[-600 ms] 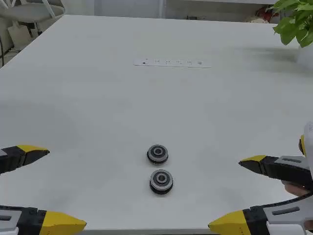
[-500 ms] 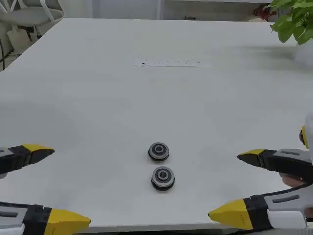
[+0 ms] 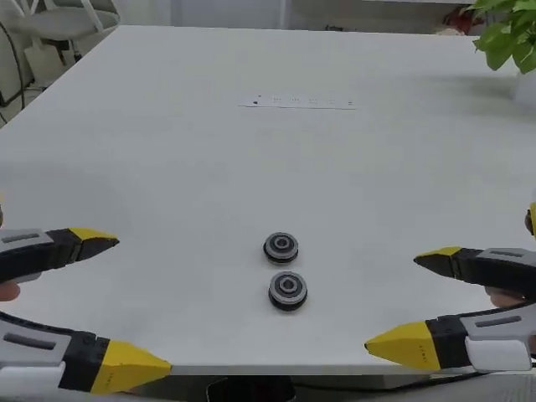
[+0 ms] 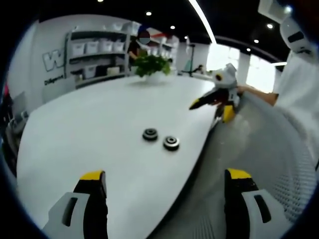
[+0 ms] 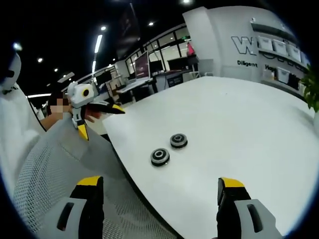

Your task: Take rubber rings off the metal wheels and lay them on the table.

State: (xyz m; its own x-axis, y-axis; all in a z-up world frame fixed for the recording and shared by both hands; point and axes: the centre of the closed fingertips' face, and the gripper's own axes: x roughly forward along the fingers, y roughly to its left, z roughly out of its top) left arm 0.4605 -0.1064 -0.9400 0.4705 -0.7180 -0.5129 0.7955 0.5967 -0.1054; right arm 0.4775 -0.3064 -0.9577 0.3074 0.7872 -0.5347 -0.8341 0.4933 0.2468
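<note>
Lying flat on the worktop (image 3: 251, 167), the two metal wheels are sitting just apart from each other, a farther wheel (image 3: 281, 248) and a nearer wheel (image 3: 288, 291). Each is carrying a dark rubber ring (image 3: 272, 292) around its outside. Both wheels are resting between the two hand-held grippers, ahead of the jaw tips and well apart from either.

With each ring seated on its wheel, the task is judged to be standing at its start: two rings are waiting to be pulled off and laid down.

The left hand-held gripper (image 3: 117, 306) is holding its jaws wide apart with nothing between them. The right hand-held gripper (image 3: 395, 303) is doing likewise. Neither is touching a wheel.

Far ahead of both, a white marked strip (image 3: 297, 102) is lying on the worktop. Green plant leaves (image 3: 507, 33) are showing beyond the right hand-held gripper.
</note>
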